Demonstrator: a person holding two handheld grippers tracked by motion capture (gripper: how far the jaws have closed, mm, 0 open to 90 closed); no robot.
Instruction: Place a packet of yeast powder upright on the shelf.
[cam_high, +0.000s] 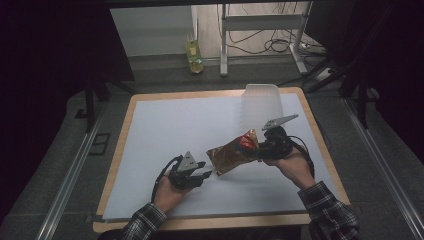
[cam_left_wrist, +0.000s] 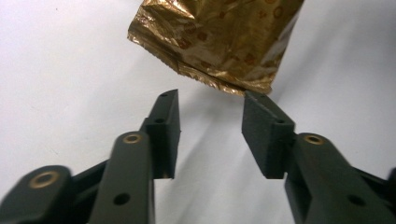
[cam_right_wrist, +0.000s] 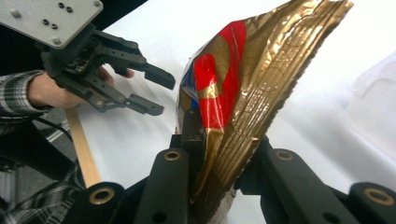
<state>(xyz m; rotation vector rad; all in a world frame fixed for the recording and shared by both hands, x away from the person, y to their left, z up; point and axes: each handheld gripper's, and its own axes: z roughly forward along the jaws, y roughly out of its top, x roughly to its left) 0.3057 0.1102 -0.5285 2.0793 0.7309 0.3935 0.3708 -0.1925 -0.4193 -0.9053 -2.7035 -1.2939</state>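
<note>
A crinkled gold snack bag (cam_high: 232, 152) with a red patch hangs above the white mat, right of the middle. My right gripper (cam_high: 260, 147) is shut on the bag's right end, and in the right gripper view the bag (cam_right_wrist: 243, 93) rises from between the jaws of that gripper (cam_right_wrist: 224, 140). My left gripper (cam_high: 205, 175) sits low by the bag's lower left corner and is open. In the left gripper view its jaws (cam_left_wrist: 210, 95) stand apart with nothing between them. The bag's sealed edge (cam_left_wrist: 219, 37) lies just past the tips, close to the right one.
A clear plastic container (cam_high: 260, 102) stands at the back right of the white mat (cam_high: 165, 130). A wooden table edge (cam_high: 120, 145) frames the mat. On the floor beyond are a bottle (cam_high: 194, 55), a metal stand and cables.
</note>
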